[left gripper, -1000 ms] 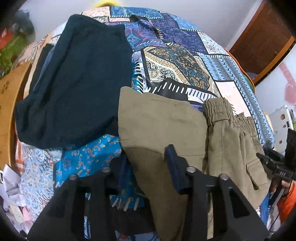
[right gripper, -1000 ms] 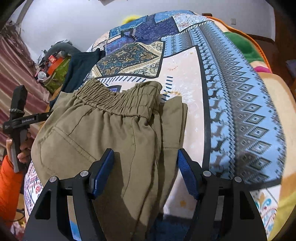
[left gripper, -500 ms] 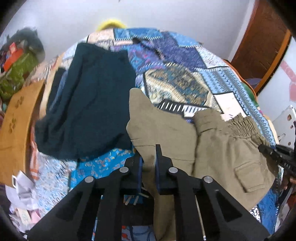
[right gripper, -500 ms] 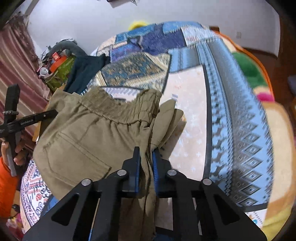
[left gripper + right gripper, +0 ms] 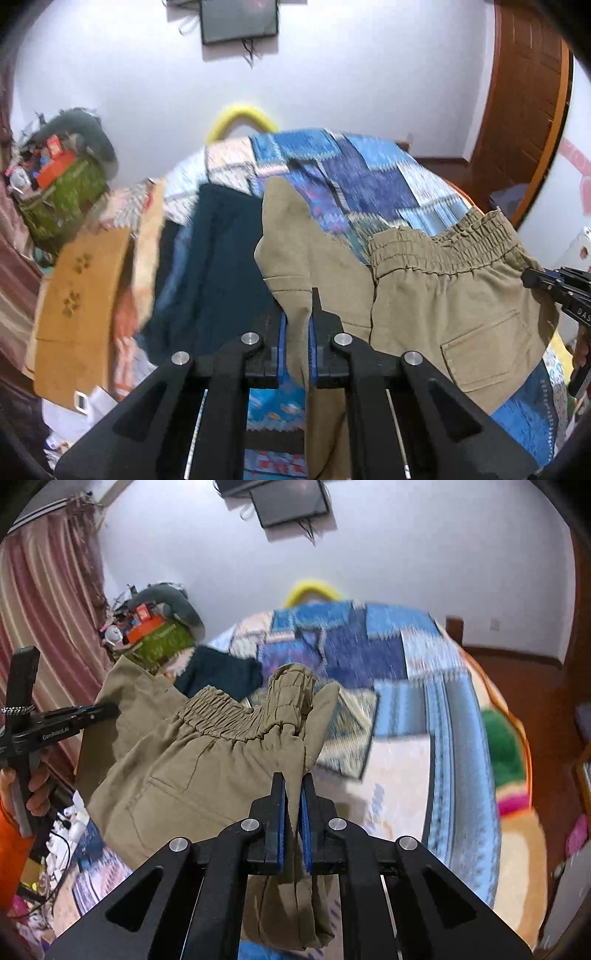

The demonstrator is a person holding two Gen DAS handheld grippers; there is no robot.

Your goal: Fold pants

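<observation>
We see a bed (image 5: 373,173) covered in a patchwork spread of blue, navy and cream panels, and in both views it is smeared by motion blur. Only our left wrist view shows the mustard blanket (image 5: 77,306) with paw prints at the bed's side and the brown wooden door (image 5: 524,99); only our right wrist view shows the dusty pink curtain (image 5: 40,627) and the green and pink bedding (image 5: 509,760) past the far edge. Above the spread hang the khaki pants (image 5: 436,295), held up off the bed and slung between our two tools: a soft woven cotton with a gathered elastic waistband, a stitched patch pocket and a leg folded over towards the waist. A dark teal garment (image 5: 218,266) lies flat on the spread behind them, looking thicker and matte. Our left gripper (image 5: 296,332) has its blue-padded fingers nearly together, pinching a fold of the leg fabric. Our right gripper (image 5: 291,812) likewise clamps a bunch of cloth just below the waistband, the rest drooping beneath its black frame.
</observation>
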